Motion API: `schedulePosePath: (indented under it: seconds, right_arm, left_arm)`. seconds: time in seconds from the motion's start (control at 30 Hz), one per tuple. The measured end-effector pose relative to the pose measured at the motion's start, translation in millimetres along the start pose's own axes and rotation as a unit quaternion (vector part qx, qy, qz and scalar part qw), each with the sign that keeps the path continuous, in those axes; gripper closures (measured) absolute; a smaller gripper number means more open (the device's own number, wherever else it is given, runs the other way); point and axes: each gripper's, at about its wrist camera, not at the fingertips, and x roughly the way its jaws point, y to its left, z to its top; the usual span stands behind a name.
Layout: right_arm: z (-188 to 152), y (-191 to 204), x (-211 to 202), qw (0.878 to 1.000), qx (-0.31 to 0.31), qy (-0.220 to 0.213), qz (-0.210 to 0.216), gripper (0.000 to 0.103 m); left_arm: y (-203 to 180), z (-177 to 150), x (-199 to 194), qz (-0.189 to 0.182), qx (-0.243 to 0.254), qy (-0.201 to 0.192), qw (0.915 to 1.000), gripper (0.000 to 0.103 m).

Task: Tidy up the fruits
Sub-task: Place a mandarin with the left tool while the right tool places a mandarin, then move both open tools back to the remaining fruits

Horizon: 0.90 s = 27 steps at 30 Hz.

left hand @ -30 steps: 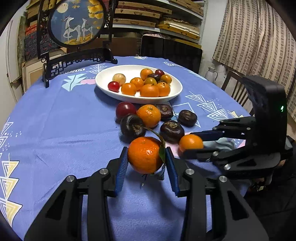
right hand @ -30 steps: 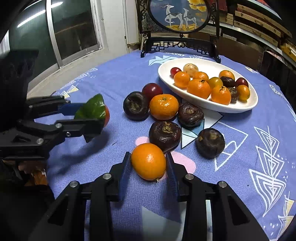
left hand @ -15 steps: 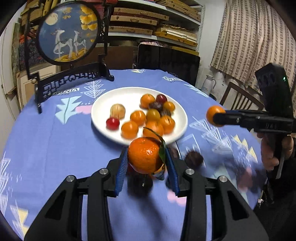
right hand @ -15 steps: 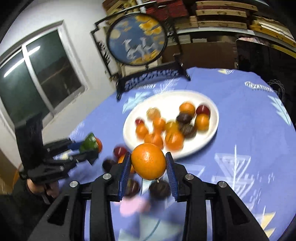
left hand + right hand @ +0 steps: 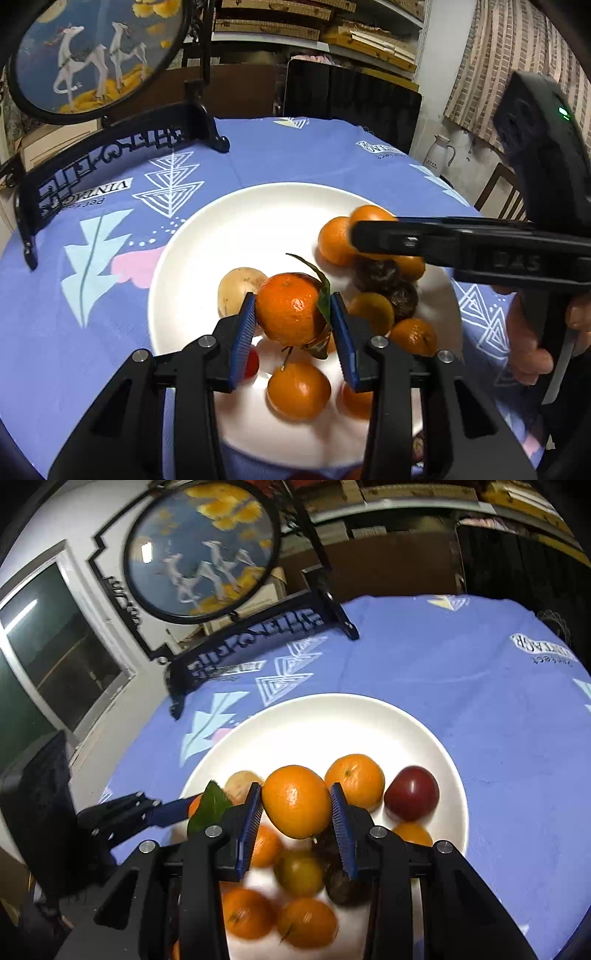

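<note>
Both mandarins held above the white plate — bare porcelain lies ahead of each claw.

The left gripper is clamped on a leafy mandarin, stem and leaf turned to its right pad; the right gripper pinches a plain mandarin, near-round, with no real long axis. Both hang over the white plate among the piled fruit — the open far half lies about equally close to either, so neither hand looks better placed.
</note>
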Motion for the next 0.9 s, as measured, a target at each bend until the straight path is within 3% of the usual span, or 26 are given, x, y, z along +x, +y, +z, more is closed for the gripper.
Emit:
schedulePosePath:
  seconds: [0.07, 0.13, 0.33, 0.5, 0.67, 0.8, 0.9]
  right_arm:
    - [4, 2, 9, 1.000, -0.006, 0.004, -0.004, 0.064]
    - [5, 7, 12, 1.000, -0.017, -0.003, -0.016, 0.060]
    - [-5, 17, -18, 0.999, -0.027, -0.036, -0.021, 0.059]
    - [-53, 12, -72, 0.998, -0.026, -0.056, -0.001, 0.058]
    - [-114, 3, -103, 0.998, -0.036, -0.045, -0.019, 0.058]
    - [-149, -1, -123, 0.999, -0.030, -0.044, -0.009, 0.058]
    - [-163, 2, -126, 0.999, -0.030, -0.040, -0.012, 0.058]
  left_arm:
    - [0, -1, 5, 0.005, 0.002, 0.002, 1.0000, 0.061]
    - [0, -4, 5, 0.013, 0.004, 0.004, 0.9999, 0.046]
    - [3, -11, -30, 0.033, -0.007, -0.035, 0.9988, 0.034]
    - [-5, -49, -80, 0.026, 0.012, -0.043, 0.9987, 0.033]
    - [-26, -104, -121, 0.040, 0.054, -0.030, 0.9973, 0.033]
    - [-38, -136, -116, 0.064, 0.083, -0.002, 0.9945, 0.034]
    - [-41, -142, -98, 0.071, 0.076, 0.017, 0.9944, 0.035]
